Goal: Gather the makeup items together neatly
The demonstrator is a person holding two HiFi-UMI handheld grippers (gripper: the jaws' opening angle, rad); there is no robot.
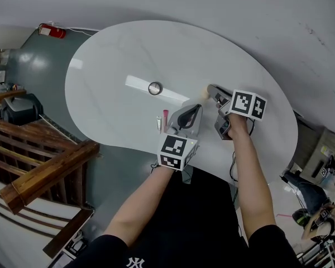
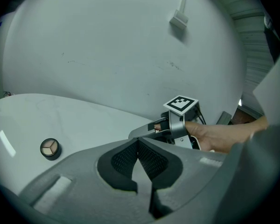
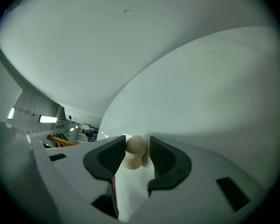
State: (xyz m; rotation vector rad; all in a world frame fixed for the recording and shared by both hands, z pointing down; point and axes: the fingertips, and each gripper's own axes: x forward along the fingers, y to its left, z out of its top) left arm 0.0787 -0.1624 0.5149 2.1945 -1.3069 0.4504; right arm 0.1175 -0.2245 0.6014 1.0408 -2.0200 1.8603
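On the white oval table the round eyeshadow compact lies alone, and three beige shades show on its top. The right gripper is to the right of the compact, well apart from it. Its jaws stand apart with a beige makeup sponge between them; the pads are just beside the sponge and do not squeeze it, and a thin gap shows on one side. The left gripper is also to the right of the compact but nearer to the person. Its jaws are together at the tips, with nothing between them. A pink tube and a small white stick lie side by side near the compact, on the person's side of it.
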